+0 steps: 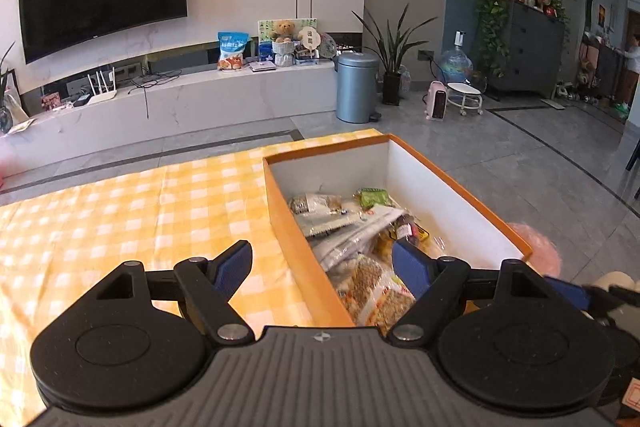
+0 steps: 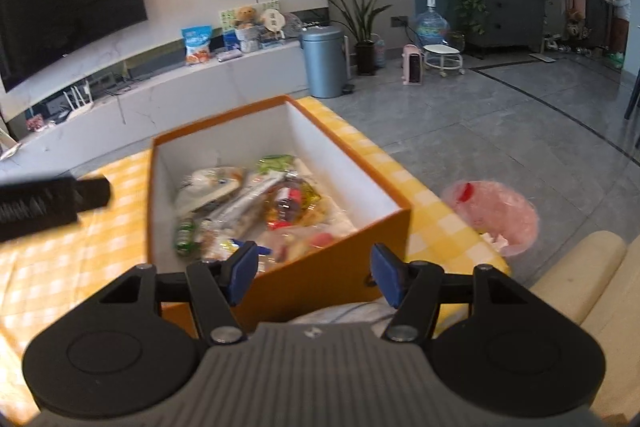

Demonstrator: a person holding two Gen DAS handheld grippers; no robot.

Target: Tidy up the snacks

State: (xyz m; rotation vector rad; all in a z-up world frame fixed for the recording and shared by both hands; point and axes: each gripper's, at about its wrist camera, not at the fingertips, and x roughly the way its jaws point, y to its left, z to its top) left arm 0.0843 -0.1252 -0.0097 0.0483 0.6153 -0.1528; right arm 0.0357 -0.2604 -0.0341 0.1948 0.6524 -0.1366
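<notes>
An orange box [image 1: 298, 239] with white inner walls stands on a table with a yellow checked cloth [image 1: 120, 211]. It holds several packaged snacks [image 1: 360, 223]. My left gripper [image 1: 322, 267] is open and empty, straddling the box's left wall near its front corner. In the right wrist view the same box [image 2: 344, 259] and its snacks [image 2: 260, 203] lie just ahead. My right gripper [image 2: 314, 273] is open and empty, above the box's near wall. The left gripper's body [image 2: 48, 205] shows at the left edge.
A pink plastic bag [image 2: 496, 211] lies at the table's right edge beside the box. A cream chair [image 2: 592, 291] stands at lower right. Beyond the table are a grey floor, a TV unit [image 1: 180, 99] and a blue-grey bin [image 1: 356, 87].
</notes>
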